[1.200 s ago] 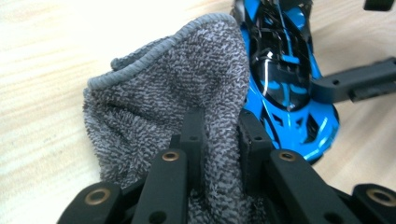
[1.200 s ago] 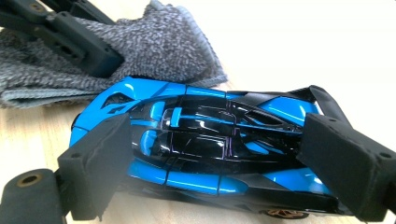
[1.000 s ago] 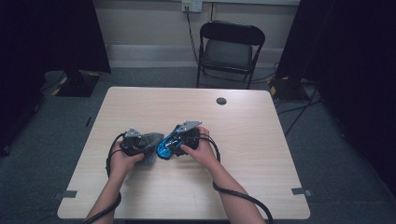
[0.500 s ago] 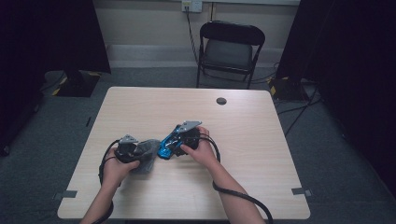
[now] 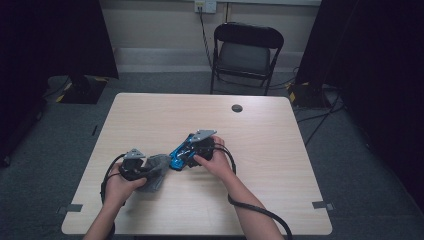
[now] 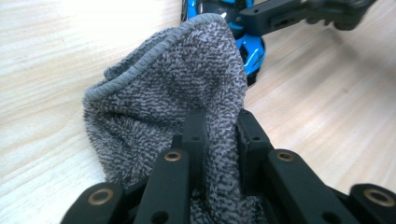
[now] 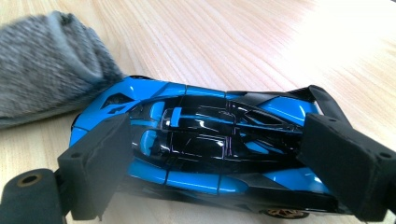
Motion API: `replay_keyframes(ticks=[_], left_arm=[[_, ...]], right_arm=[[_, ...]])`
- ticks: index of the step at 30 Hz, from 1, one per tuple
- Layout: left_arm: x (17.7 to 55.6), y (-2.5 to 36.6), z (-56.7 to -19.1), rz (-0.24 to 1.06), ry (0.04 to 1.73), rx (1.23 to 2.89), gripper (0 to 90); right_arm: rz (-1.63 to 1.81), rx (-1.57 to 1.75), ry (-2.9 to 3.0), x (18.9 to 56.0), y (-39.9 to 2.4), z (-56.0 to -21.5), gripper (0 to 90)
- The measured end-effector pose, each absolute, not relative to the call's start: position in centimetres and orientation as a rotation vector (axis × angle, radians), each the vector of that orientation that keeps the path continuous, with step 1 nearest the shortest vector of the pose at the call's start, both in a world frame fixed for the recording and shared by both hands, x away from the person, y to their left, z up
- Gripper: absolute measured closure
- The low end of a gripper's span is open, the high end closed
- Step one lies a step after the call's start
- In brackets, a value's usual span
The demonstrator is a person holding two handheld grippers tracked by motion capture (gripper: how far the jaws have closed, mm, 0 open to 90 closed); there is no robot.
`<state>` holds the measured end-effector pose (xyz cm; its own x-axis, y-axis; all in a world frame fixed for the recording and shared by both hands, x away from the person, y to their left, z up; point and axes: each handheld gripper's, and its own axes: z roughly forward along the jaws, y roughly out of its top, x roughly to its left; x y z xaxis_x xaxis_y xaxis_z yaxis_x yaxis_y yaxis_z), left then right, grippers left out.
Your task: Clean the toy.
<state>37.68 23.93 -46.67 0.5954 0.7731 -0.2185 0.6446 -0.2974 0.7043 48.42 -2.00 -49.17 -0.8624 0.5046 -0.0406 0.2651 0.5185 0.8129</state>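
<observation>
Presently, nearest the person, the left gripper [image 5: 142,167] has its fingers [image 6: 195,135] clenched on a bunched grey terry cloth [image 6: 173,98]; pile bulges out on both sides of them, so the fold is pinched rather than draped. Holding it bunched like this gives a padded lobe ahead of the fingertips, which looks suited to wiping. That lobe sits just beyond the fingertips and touches, or very nearly touches, one end of the blue and black toy car [image 7: 201,144]; exact contact cannot be told. Next out, the right gripper [image 5: 192,150] grips the car across its length, one finger [image 7: 95,165] on each end, wheels down on the surface [image 5: 270,150]. Judgement: this grip acts as a clamp, keeping the car from rolling or sliding while the cloth is worked against it, and it leaves the roof and flanks between the fingers exposed. In the right gripper view the cloth lies beyond the left-hand finger, at the car's end. Farther off, well beyond both sets of fingers, a small dark round grommet [image 5: 237,108] sits in the surface, and a folding chair [image 5: 246,52] stands behind it.
</observation>
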Motion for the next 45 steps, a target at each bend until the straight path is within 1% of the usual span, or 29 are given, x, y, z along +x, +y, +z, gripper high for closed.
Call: replay_keyframes(ticks=[5,8,17,27,35,45], left_arm=[[36.9,24.3,-45.3,0.228,1.091,2.022,76.5],[37.2,24.6,-44.6,0.250,1.085,2.003,76.2],[40.6,24.9,-42.9,0.325,1.075,1.979,75.9],[44.9,24.1,-42.7,0.335,1.108,1.926,75.9],[48.0,22.5,-43.7,0.380,1.078,1.952,75.9],[51.1,19.8,-46.2,0.364,1.091,1.994,75.8]], right_arm=[[1.262,0.647,2.492,48.5,-2.0,-49.2,9.1],[1.268,0.648,2.486,48.4,-2.1,-49.2,9.1],[1.277,0.647,2.481,48.4,-2.1,-49.3,9.1],[1.281,0.644,2.481,48.4,-2.2,-49.3,9.1],[1.283,0.646,2.479,48.4,-2.2,-49.3,9.1],[1.278,0.645,2.482,48.5,-2.2,-49.3,9.1]])
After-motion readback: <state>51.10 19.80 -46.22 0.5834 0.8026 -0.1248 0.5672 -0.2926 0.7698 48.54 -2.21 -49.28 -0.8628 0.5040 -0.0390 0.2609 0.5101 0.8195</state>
